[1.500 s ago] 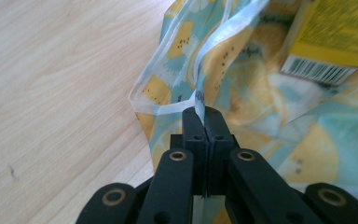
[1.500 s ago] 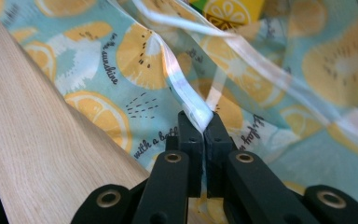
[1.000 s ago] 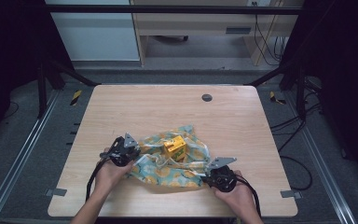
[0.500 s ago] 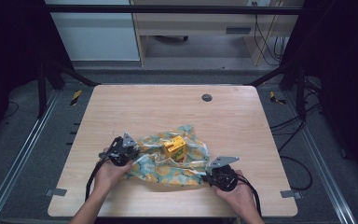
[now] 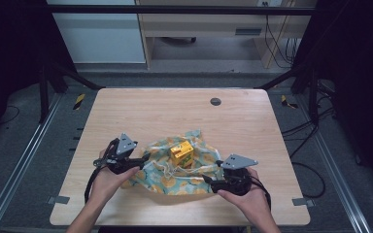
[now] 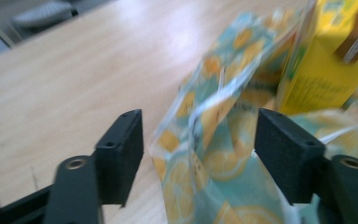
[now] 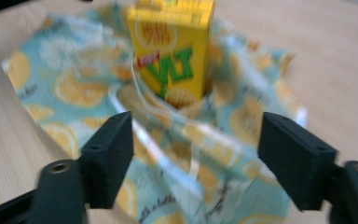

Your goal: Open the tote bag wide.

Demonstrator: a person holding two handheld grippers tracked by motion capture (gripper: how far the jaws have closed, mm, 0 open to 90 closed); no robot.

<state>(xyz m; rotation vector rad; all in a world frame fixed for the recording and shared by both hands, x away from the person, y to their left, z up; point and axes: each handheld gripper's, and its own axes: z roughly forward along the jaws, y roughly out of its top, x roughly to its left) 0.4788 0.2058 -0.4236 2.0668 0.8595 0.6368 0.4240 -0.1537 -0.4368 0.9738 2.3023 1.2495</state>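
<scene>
High view: yellow VLT drink carton (image 5: 181, 153) standing on lemon-print cloth bag (image 5: 175, 170) near front of wooden table (image 5: 165, 111), same as before. Left gripper (image 5: 143, 158) wide open at bag's left edge. Right gripper (image 5: 207, 179) wide open at bag's right edge. Hardly any change.

Motion blur is softening the patterned cloth (image 7: 186, 140) in both gripper views. The top edge is cutting off the yellow carton (image 7: 172, 51), and its smaller print is staying unreadable.
</scene>
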